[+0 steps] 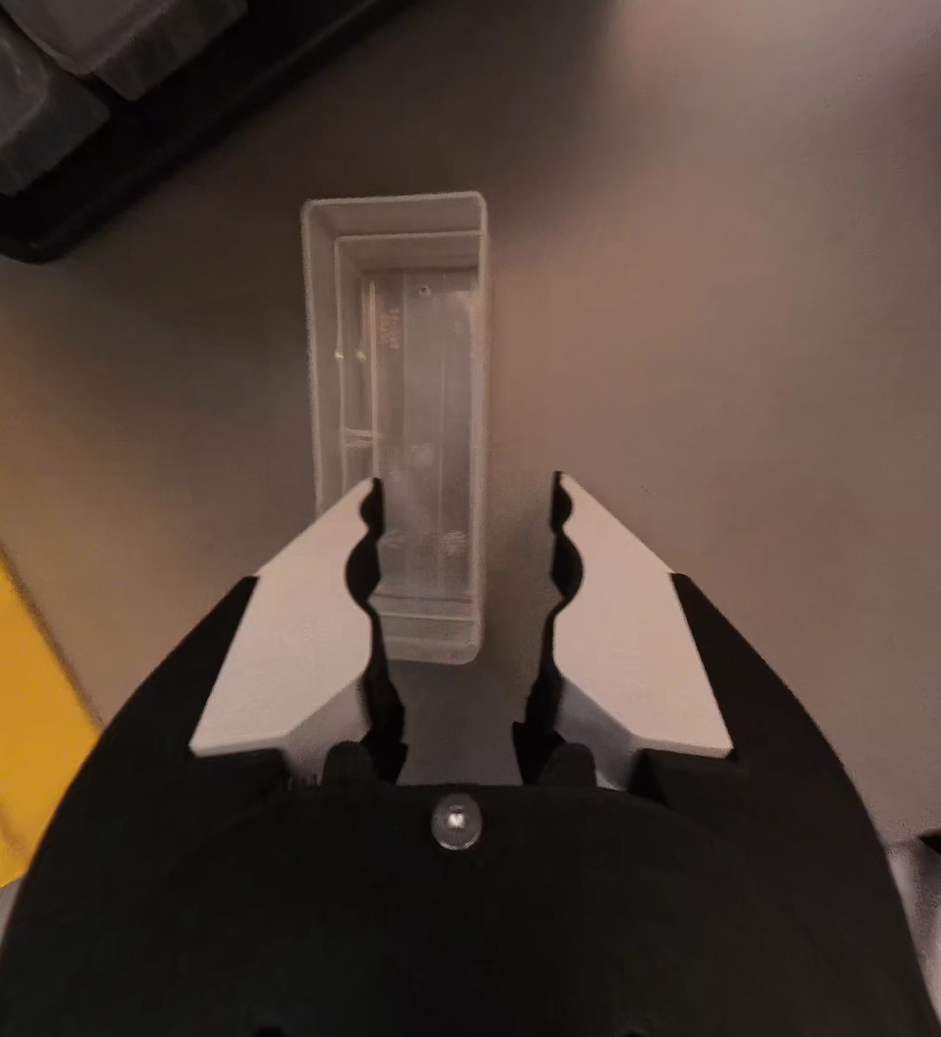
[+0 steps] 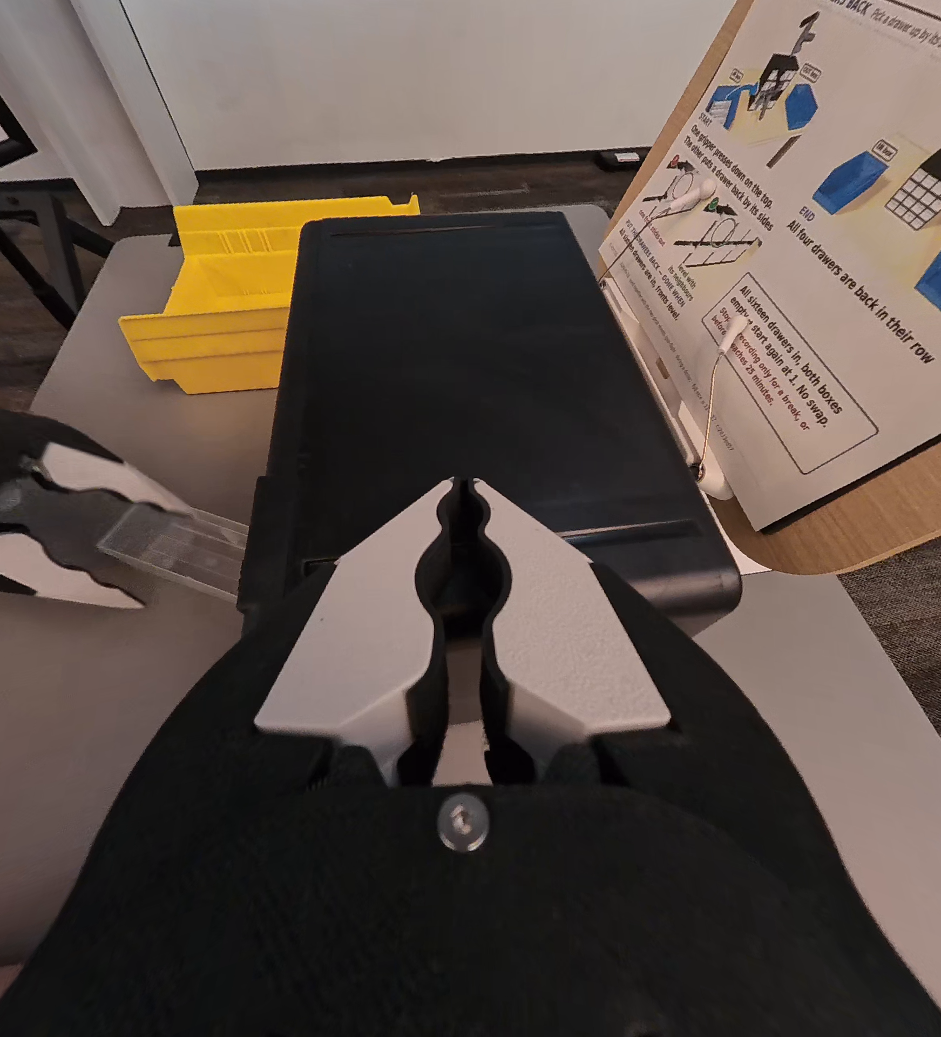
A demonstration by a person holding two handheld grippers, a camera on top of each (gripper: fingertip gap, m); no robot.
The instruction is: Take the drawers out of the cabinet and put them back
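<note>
A clear plastic drawer [image 1: 417, 336] lies open side up over the grey table [image 1: 737, 336], apart from the black cabinet [image 1: 19, 140] at the top left. My left gripper [image 1: 466, 482] is open above the drawer's near end. Its left finger overlaps the drawer and its right finger stands clear of it. In the right wrist view the left gripper [image 2: 156, 555] shows at the left with the drawer [image 2: 187, 538] between its spread fingers, next to the cabinet [image 2: 457, 348]. My right gripper [image 2: 463, 481] is shut and empty, with its tips over the cabinet's top near its front edge.
A yellow bin [image 2: 221, 314] stands behind and left of the cabinet, and its edge shows in the left wrist view [image 1: 2, 645]. A tilted instruction board [image 2: 821, 252] with a thin cable stands right of the cabinet. The table's [image 2: 120, 701] right edge is near. There is about 30 cm between the tips of the two grippers.
</note>
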